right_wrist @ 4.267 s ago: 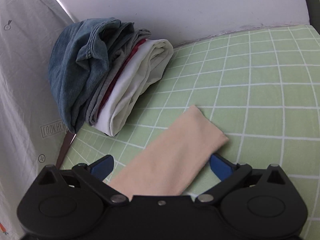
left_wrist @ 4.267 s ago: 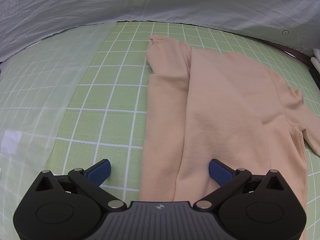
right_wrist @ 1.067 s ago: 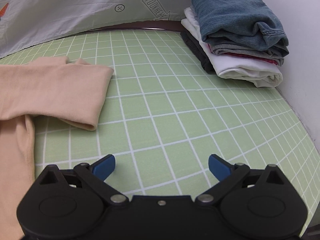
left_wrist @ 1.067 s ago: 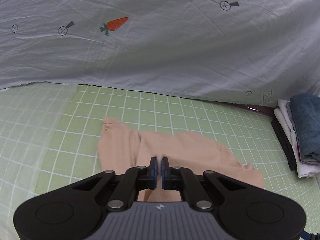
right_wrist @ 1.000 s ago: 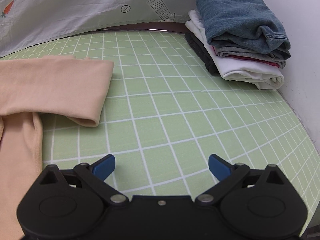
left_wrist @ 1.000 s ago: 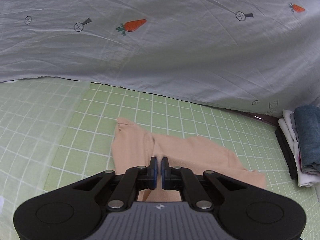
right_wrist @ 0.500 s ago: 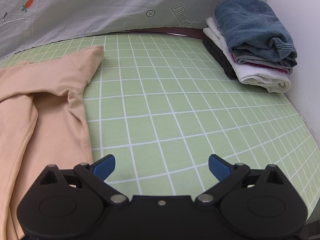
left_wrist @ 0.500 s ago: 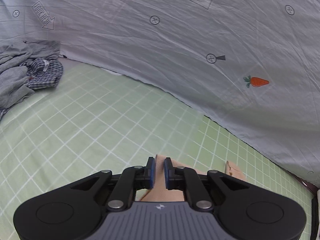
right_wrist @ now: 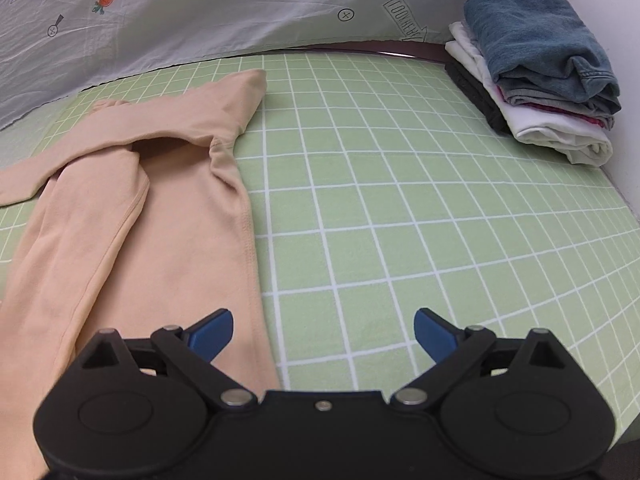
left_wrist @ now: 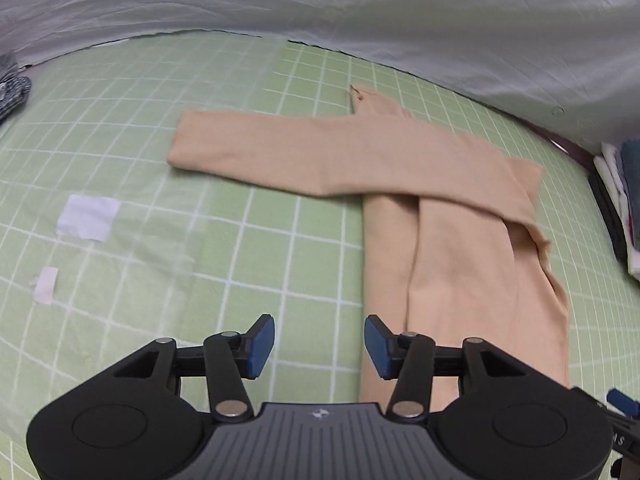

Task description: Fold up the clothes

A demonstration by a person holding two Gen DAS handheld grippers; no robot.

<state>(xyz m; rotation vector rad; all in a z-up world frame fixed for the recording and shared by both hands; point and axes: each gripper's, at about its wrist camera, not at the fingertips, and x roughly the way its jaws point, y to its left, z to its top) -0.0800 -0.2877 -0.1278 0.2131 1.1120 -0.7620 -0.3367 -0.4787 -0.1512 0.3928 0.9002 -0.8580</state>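
Peach top (left_wrist: 460,248) is soft, light, floppy; best pinched at a hem corner. Left gripper (left_wrist: 320,346) is opening, right gripper (right_wrist: 323,330) closing w/ nothing gripped.

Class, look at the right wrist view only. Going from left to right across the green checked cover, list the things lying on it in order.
peach top → bare stretch of the green checked cover → stack of folded clothes, with the blue denim piece on top

Soft matt peach knit top (left_wrist: 460,248), smooth checked green cloth sheet (right_wrist: 400,220)
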